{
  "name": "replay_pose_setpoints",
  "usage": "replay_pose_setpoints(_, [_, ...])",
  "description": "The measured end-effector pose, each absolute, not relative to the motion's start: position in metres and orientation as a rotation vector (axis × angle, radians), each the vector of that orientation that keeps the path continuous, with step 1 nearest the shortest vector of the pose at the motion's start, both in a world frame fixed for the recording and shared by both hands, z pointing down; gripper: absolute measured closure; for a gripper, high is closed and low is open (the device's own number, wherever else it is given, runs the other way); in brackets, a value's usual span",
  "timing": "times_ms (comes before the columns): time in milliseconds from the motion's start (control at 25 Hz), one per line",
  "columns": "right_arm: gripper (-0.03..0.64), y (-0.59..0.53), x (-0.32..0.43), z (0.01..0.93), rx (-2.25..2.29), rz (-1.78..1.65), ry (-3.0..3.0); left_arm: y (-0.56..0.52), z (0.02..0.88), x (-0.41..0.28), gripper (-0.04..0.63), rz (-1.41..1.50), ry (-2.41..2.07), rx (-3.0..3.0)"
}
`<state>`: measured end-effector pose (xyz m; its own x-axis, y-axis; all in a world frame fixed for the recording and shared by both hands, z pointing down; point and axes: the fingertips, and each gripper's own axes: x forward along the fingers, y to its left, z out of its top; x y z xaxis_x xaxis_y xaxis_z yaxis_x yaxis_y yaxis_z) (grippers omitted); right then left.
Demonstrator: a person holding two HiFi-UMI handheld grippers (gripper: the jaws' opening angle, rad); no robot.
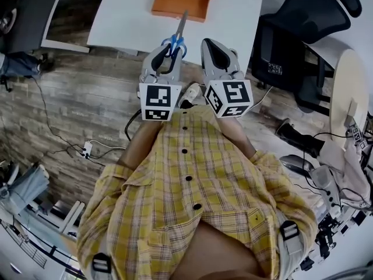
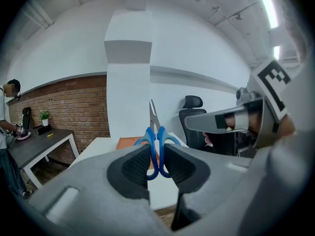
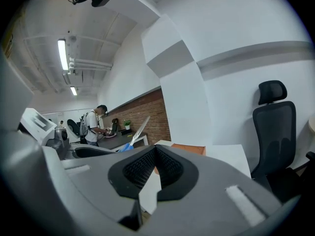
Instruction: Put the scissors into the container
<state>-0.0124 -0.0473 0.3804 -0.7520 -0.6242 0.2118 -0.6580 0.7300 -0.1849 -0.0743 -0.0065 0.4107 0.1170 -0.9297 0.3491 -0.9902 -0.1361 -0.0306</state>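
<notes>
Plainly the left gripper [image 2: 156, 157] clamped the scissors [image 2: 150, 135] by their blue handle loops, blades pointing toward the orange container [image 1: 180, 2] on the bench [image 1: 233, 22] — in the air, short of it. The right gripper [image 3: 155, 154] sat closed, empty. Light, stiff steel, I judged — loops a sound hold, perhaps slippery plastic.

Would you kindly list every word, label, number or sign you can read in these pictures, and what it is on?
No text can be read.
The pale label on the black box: too small to read.
The two white cubes with black square markers: patterns only, no letters.
</notes>
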Motion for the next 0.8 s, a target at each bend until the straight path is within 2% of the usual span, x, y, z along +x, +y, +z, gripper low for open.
replay_pose_setpoints(800, [0.611,-0.113,-0.013,0.387,1.009,0.434,-2.817,-0.078,0.411,-0.071,0.503,0.462,-1.899,2.210])
